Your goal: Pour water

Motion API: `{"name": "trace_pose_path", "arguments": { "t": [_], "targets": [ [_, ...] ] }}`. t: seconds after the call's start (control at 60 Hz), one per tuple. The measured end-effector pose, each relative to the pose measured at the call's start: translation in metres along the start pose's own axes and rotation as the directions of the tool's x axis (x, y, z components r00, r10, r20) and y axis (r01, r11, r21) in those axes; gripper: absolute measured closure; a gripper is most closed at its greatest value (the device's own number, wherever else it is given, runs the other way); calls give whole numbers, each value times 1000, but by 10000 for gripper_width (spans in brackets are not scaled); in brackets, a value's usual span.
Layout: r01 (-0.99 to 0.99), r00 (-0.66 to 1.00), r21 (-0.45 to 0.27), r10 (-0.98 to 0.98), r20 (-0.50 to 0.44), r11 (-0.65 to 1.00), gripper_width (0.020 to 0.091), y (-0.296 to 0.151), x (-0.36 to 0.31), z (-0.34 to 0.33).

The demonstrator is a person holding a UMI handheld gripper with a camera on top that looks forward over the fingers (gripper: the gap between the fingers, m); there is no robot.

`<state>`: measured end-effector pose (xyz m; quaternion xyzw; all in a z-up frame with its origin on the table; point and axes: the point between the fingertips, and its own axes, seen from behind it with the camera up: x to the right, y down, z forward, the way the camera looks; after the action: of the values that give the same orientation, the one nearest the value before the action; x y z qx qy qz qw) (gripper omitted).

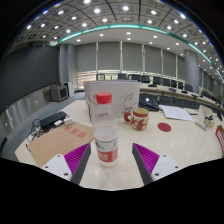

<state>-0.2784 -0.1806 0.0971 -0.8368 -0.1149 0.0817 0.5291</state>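
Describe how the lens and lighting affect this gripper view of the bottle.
Gripper view: wide-angle bending curves the table edge and ceiling lights; overhead spots light the scene evenly; the clear bottle, standing between the gripper's open fingers, looks sharp, the far desks softer.

Rows of recessed ceiling lights (85, 15) and a curved teal light strip (120, 30) illuminate the room evenly. The table (175, 140) looks bright with soft shadows. Fisheye distortion bends the edges.
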Motion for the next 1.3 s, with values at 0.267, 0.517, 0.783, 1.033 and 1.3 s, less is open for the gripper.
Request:
{"name": "trace_pose_path", "arguments": {
  "t": [0.267,0.517,0.783,1.033,1.3],
  "targets": [
    [-8,996,76,15,-91,997,543,-9,-11,71],
    [-54,994,114,65,-93,992,737,-20,-9,72],
    [-456,889,127,444,113,881,768,-92,-33,74],
    [-936,253,-129,879,403,329,769,-177,-37,112],
    [-929,-196,-366,907,372,-51,769,-202,-13,174]
  ]
}}
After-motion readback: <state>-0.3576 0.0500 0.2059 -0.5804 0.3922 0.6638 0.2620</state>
